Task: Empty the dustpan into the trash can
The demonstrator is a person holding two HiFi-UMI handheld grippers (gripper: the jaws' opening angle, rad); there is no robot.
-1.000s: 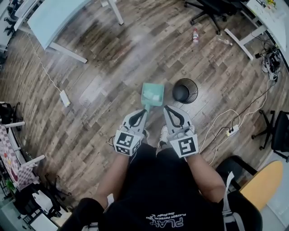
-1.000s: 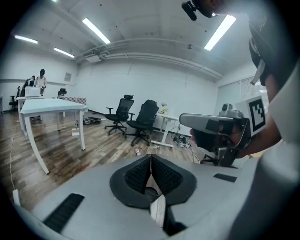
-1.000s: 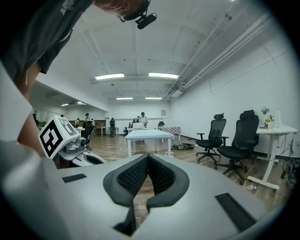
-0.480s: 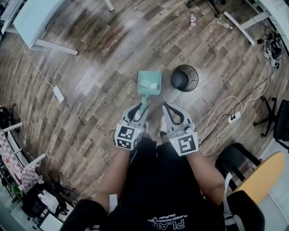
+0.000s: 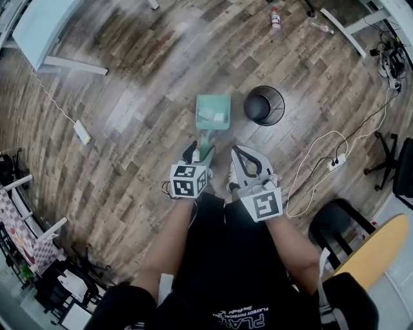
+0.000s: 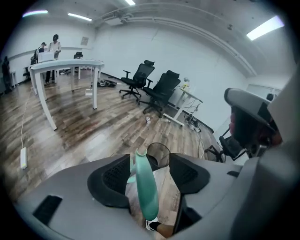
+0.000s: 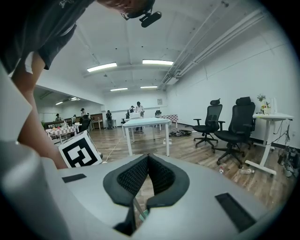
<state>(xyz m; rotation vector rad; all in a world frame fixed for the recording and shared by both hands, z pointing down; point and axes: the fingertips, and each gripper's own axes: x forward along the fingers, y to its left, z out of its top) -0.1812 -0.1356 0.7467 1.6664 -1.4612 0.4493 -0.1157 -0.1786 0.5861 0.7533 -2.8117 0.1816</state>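
A teal dustpan (image 5: 213,111) with white scraps in it rests on the wood floor, left of the black mesh trash can (image 5: 264,105). Its handle (image 6: 145,187) runs up between the jaws of my left gripper (image 5: 199,151), which have just been opening. They stand wide, and the handle leans by the left pad (image 6: 112,176) without being squeezed. The trash can (image 6: 157,152) shows just beyond the handle's tip. My right gripper (image 5: 240,155) hangs beside the left one, pads (image 7: 161,176) meeting at the tips with nothing held.
A white table (image 5: 39,26) stands at the far left, with a power strip (image 5: 82,132) and cable on the floor nearby. A bottle (image 5: 276,18) lies beyond the can. Another power strip (image 5: 340,159), cables and office chairs are on the right.
The left gripper has come down with the dustpan, which now sits on the floor, and its jaws have opened off the handle. The right gripper has sunk a little.
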